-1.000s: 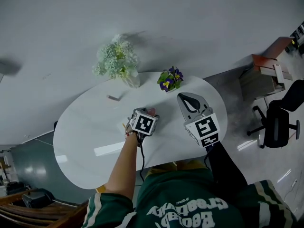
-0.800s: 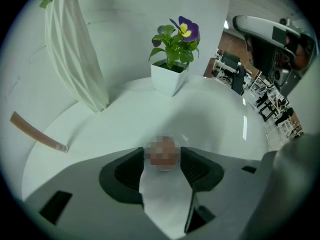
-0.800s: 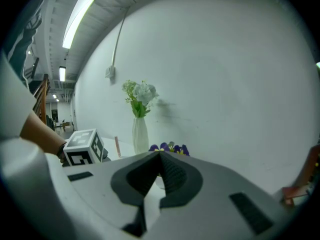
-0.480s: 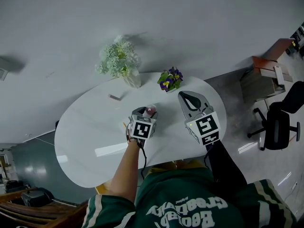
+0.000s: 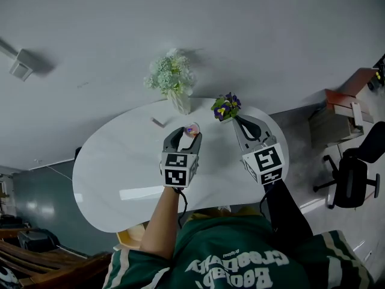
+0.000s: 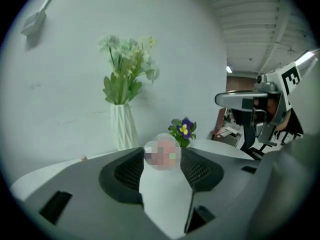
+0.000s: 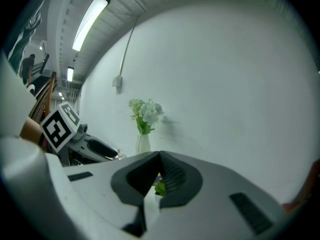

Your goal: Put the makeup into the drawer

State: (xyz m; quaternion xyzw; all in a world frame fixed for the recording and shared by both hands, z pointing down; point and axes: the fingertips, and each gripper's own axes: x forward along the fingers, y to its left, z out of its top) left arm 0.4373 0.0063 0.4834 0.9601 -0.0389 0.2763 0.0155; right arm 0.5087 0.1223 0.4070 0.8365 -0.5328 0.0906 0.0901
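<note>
A small round pinkish makeup piece (image 5: pixel 192 129) sits between the fingertips of my left gripper (image 5: pixel 187 132), lifted off the white oval table (image 5: pixel 114 173). Those jaws have just been closing and now press on it from both sides. The left gripper view shows the same piece (image 6: pixel 162 153) pinched at the tips of that gripper (image 6: pixel 162 158). My right gripper (image 5: pixel 242 123) hovers to the right, over the table near the purple flowers, jaws shut with nothing in them. In the right gripper view its tips (image 7: pixel 159 177) meet.
A white vase of pale flowers (image 5: pixel 174 82) and a small pot of purple flowers (image 5: pixel 225 106) stand at the table's far edge. A small flat thing (image 5: pixel 158 122) lies left of the vase. An office chair (image 5: pixel 354 173) and wooden furniture (image 5: pixel 346 101) are at the right.
My left gripper has risen from the tabletop with the round makeup piece and tipped up toward level. The right gripper has lifted slightly.
</note>
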